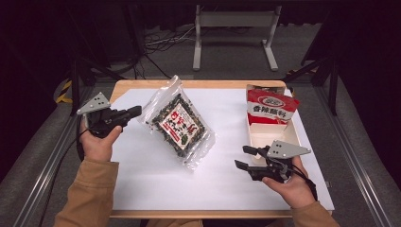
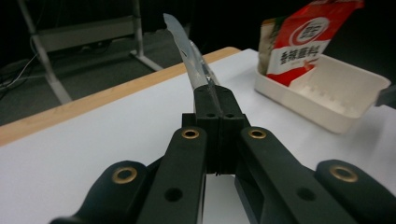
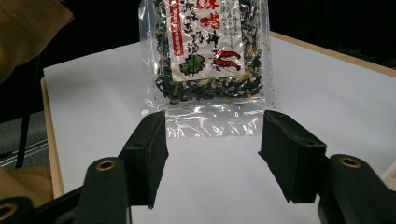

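High view, red pouch [image 1: 269, 109] reads 香辣酥料, perhaps

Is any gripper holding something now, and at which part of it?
The left gripper holds the clear snack bag, its fingers shut on the bag's clear edge at one corner. The right gripper is open and holds nothing.

Glossy clear plastic bag [image 1: 178, 124], matt white paper sheet [image 1: 156, 175], smooth wooden table edge [image 1: 137, 84]
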The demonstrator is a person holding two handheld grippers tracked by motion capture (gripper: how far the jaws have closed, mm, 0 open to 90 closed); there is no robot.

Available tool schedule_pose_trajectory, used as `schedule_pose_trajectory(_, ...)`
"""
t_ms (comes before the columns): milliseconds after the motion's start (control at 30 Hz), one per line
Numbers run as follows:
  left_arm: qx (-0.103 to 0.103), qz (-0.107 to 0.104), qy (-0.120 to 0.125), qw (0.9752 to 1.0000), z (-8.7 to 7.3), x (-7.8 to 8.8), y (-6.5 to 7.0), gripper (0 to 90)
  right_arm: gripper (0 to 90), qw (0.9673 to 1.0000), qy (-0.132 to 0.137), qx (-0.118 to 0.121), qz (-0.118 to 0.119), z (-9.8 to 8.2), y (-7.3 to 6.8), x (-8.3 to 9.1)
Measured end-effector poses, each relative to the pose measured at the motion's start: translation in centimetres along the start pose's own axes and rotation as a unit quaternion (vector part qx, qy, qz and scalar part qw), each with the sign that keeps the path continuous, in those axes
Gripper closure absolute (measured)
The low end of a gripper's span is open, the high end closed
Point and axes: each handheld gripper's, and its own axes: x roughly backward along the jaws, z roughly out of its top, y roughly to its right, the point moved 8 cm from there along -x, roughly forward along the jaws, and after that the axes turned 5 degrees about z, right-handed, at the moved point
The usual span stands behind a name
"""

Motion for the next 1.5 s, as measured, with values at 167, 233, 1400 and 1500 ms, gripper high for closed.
schedule_pose_trajectory(167,-0.014,-0.032,0.014,0.9993,1.3,0.7,2.4,90.0,40.7,1.0,0.002,0.001,0.002,0.2,0.0,-0.1)
schedule_pose_trajectory(233,-0.019,-0.034,0.016,0.9991,1.5,0.8,2.8,90.0,40.0,1.0,0.002,0.002,0.002,0.2,0.0,-0.1)
schedule_pose_trajectory(1400,-0.093,-0.149,0.045,0.9833,3.4,3.3,11.7,90.0,27.1,0.9982,0.028,0.054,-0.001,6.2,0.7,-2.9)
schedule_pose_trajectory(1500,-0.092,-0.149,0.046,0.9835,3.3,3.3,11.7,90.0,28.9,0.9973,0.029,0.066,0.01,6.9,0.5,-3.0)
